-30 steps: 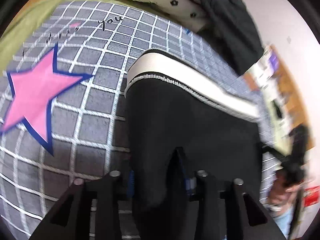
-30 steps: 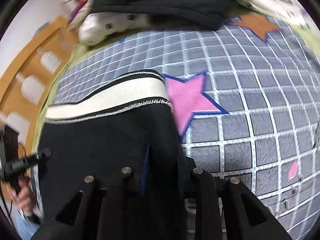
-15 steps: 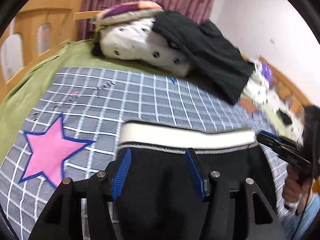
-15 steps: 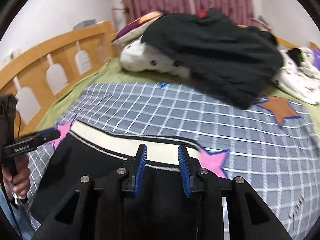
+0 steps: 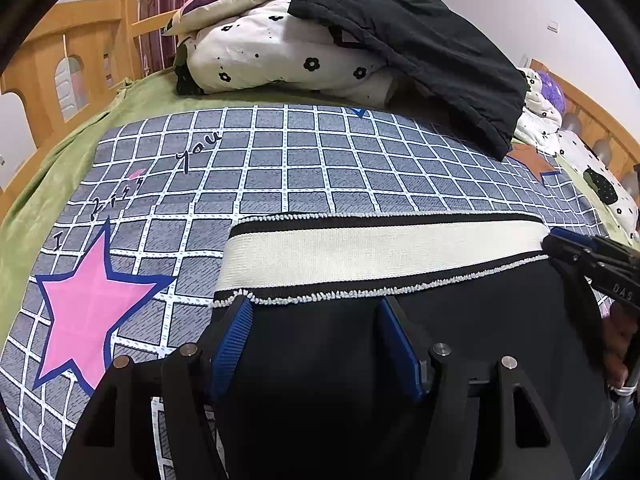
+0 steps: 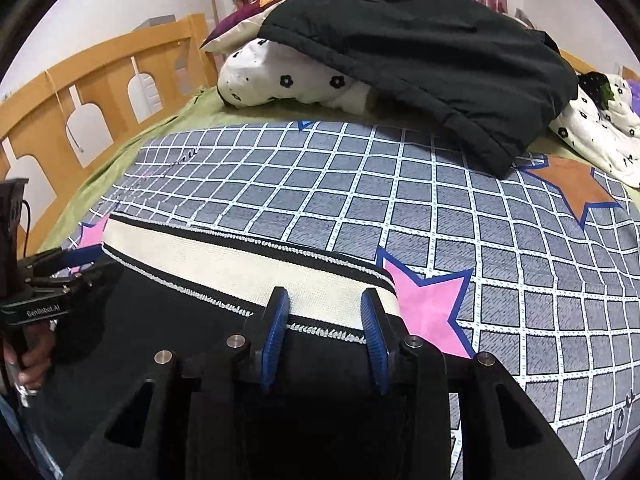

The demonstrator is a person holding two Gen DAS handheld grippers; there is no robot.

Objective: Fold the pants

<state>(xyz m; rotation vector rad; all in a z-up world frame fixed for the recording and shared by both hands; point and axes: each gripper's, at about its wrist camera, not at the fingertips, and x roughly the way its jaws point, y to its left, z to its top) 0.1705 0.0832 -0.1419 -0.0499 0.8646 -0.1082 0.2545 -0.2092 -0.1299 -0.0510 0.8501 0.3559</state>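
Black pants (image 5: 480, 320) with a cream waistband (image 5: 380, 252) lie flat on the checked bedspread (image 5: 280, 160), waistband on the far side. My left gripper (image 5: 312, 312) hovers over the pants' left part just short of the waistband. Its jaws are opening, its blue pads (image 5: 230, 344) stand apart, and nothing is pinched. My right gripper (image 6: 325, 300) sits at the waistband's (image 6: 240, 264) right end, jaws opening too, with cloth under the gap but not gripped. Each gripper shows in the other's view: the right gripper (image 5: 580, 252), the left gripper (image 6: 60, 268).
A dark jacket (image 5: 420, 48) lies over a white flowered quilt (image 5: 280, 56) at the far end of the bed. A wooden bed rail (image 6: 80, 92) runs along the left. Pink star (image 5: 88, 308) and orange star (image 6: 572, 184) are printed on the bedspread.
Both grippers let go of the black cloth they pinched, their jaws widened, and they drew back and tipped up. The waistband now lies straight across the bedspread.
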